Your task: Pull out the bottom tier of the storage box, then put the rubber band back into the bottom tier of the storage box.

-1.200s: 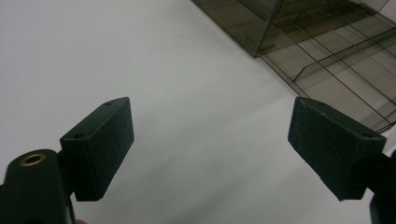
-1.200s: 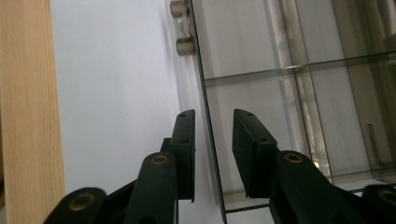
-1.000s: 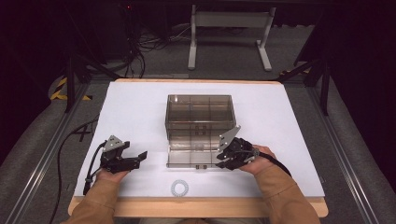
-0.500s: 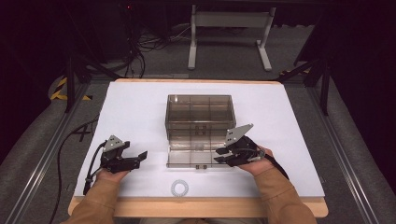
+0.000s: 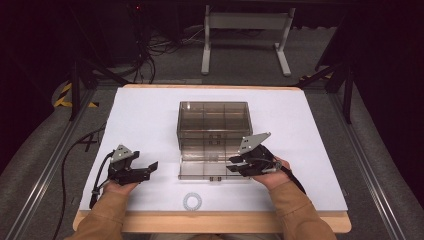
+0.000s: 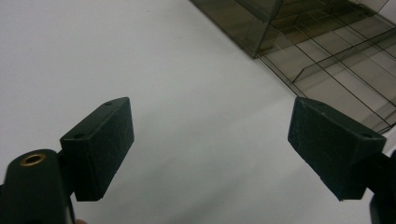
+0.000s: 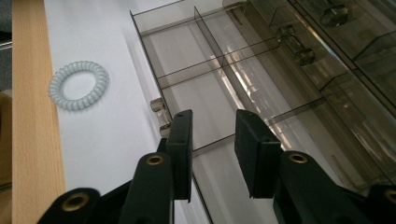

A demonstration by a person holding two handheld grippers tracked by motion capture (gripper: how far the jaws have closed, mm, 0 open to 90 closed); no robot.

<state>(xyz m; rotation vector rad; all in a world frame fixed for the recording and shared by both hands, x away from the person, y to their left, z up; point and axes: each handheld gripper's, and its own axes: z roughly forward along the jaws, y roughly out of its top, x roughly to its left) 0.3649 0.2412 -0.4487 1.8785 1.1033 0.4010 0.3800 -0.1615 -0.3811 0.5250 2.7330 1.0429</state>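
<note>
The smoky clear compartment box (image 5: pixel 213 135) sits at the middle of the desk (image 5: pixel 320 150), its lid (image 5: pixel 212 169) swung down flat toward the near edge so the divided tray lies exposed. A second ago the right gripper (image 5: pixel 239 165) was tucked against the lid's right front corner; now it has eased a little to the right and turned, the grey plate on top tilting up. Seen in the right gripper view, its jaws stand partly apart over the lid's front rim, beside the small latch (image 7: pixel 161 114), and nothing is pinched between them – they have just drawn in slightly, with only the rim below. That suggests the lid has been let go and the box is open for filling.

The left gripper (image 5: pixel 147 170) rests on the white sheet near the front left corner of the desk, jaws spread wide and empty, well apart from the box. A pale coiled hair tie (image 5: pixel 193 201) lies close to the near edge, between the two hands – probably the next thing to pick up.
</note>
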